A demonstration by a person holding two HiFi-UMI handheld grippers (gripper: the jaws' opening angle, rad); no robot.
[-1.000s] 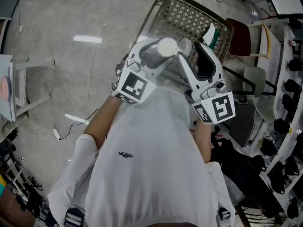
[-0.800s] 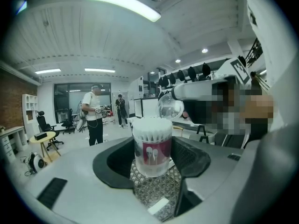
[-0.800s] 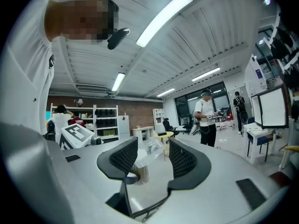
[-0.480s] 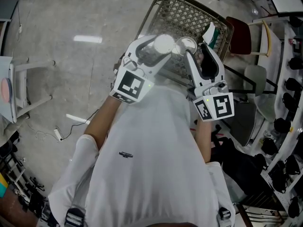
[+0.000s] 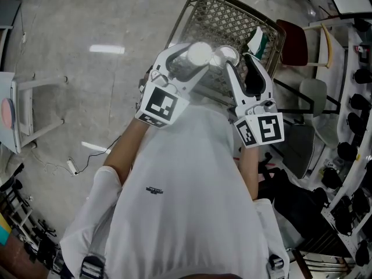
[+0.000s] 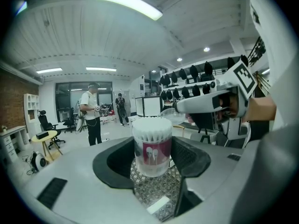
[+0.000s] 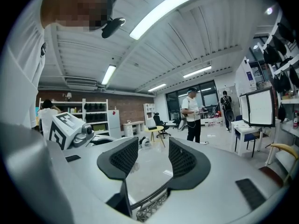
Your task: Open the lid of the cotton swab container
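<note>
Left gripper is gripping the container, swabs showing. Right gripper is pinching the clear lid just beside it, both hovering over a wire basket.

Two grippers, one cotton swab container, one lid, one wire basket.

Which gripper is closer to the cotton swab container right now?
Left. The left gripper has its jaws closed around the cotton swab container. The right gripper is off to the container's side, apart from it, holding the clear lid.
</note>
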